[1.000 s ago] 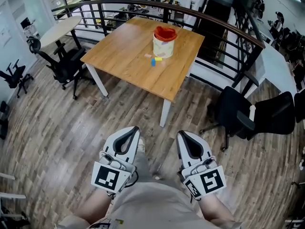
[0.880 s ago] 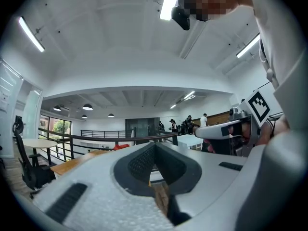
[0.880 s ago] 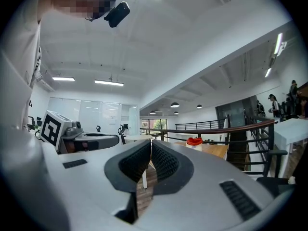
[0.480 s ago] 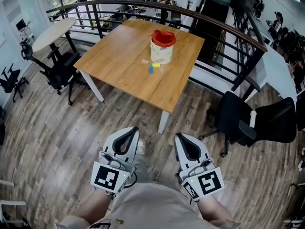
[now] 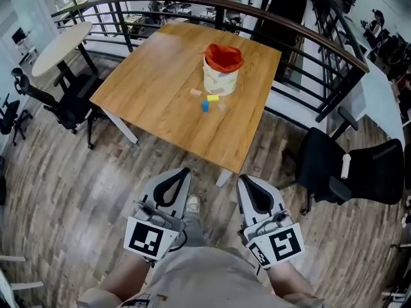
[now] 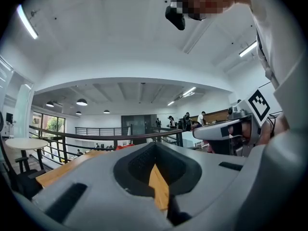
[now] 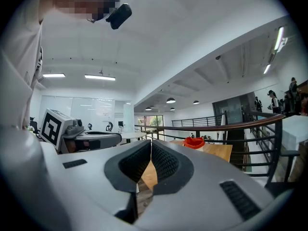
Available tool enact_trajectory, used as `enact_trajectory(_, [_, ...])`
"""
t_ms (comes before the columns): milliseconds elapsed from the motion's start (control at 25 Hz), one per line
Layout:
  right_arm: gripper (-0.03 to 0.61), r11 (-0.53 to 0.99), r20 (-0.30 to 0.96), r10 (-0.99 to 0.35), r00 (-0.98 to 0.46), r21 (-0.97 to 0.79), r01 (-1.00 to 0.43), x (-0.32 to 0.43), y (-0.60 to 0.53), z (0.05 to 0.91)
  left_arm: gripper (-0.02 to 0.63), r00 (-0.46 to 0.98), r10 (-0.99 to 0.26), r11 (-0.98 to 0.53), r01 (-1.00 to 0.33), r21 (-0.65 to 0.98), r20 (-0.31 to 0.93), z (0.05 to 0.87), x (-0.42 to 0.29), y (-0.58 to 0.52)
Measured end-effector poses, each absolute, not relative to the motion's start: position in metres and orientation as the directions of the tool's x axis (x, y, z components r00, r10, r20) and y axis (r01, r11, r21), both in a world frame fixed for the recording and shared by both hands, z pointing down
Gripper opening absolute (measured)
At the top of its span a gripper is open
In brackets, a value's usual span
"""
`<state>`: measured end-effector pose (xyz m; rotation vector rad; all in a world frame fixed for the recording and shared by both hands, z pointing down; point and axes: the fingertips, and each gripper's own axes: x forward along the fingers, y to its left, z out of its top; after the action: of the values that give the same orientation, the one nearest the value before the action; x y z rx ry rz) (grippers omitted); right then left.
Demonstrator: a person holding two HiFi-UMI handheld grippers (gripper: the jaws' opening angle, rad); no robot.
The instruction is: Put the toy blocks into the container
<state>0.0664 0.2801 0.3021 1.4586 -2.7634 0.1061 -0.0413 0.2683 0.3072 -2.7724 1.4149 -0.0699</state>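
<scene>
My left claw [image 5: 180, 174] and my right claw [image 5: 244, 181] are both shut tight, with nothing in them. I hold them side by side, level, above the wood floor [image 5: 77, 191]. The desk [image 5: 154, 82] is well apart from them. On it, a pink block [image 5: 195, 92], a yellow block [image 5: 212, 98] and a blue block [image 5: 205, 106] lie just beside the container [image 5: 221, 77], not in it.

A dark railing [image 5: 308, 34] curves behind the wooden surface [image 5: 160, 76]. On the plank floor [image 5: 77, 191], one black office chair [image 5: 64, 101] stands left, another chair [image 5: 321, 162] right, near a round white table [image 5: 61, 40].
</scene>
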Motion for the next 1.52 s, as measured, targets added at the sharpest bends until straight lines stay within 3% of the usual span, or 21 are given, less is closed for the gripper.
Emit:
enact_trajectory(720, [0.021,0.480,0.006,-0.877,-0.480,-0.018,-0.877,0.004,0.089,0.267,0.011,0.684,-0.729,-0.684,-0.729,-0.028,0.006,0.281,-0.102,0.071])
enact_trajectory(1520, [0.023,0.536,0.002,-0.843,-0.538,-0.073,-0.841,0.016,0.044,0.266,0.011,0.646,-0.763,-0.647,-0.763,0.000,0.023,0.279,-0.090,0.034])
